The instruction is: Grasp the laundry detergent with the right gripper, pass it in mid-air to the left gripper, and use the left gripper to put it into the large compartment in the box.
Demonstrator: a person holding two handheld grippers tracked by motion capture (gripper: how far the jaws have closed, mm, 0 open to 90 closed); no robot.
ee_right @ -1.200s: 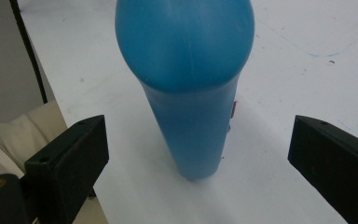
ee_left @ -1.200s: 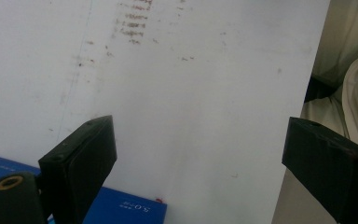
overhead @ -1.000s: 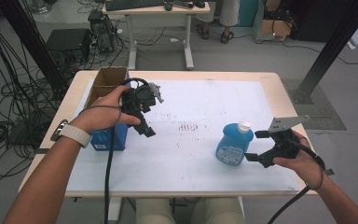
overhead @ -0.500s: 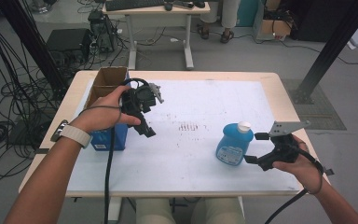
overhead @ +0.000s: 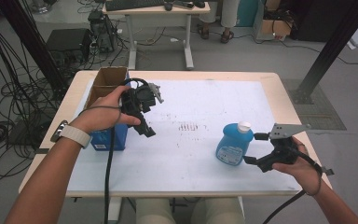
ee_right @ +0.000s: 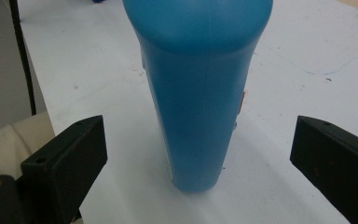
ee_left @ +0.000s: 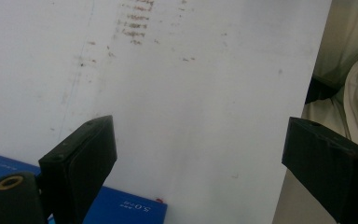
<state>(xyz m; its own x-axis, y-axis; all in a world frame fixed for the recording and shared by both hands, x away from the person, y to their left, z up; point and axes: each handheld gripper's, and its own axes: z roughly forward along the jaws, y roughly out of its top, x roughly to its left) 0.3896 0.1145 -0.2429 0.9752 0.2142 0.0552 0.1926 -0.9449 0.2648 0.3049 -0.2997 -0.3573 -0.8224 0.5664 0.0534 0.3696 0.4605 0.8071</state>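
The right claw (ee_right: 198, 154) is spread wide, its jaws flanking a blue plastic bottle with a white cap (overhead: 234, 143) without touching it — the bottle stands upright on the white bench (overhead: 191, 102), near its right front edge. The left claw (overhead: 148, 129), also spread and empty, hangs well apart by a blue box (overhead: 105, 140).

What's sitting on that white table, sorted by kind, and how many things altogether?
Blue bottle with a white cap: 1
Blue box: 1
Open cardboard box: 1
Total: 3
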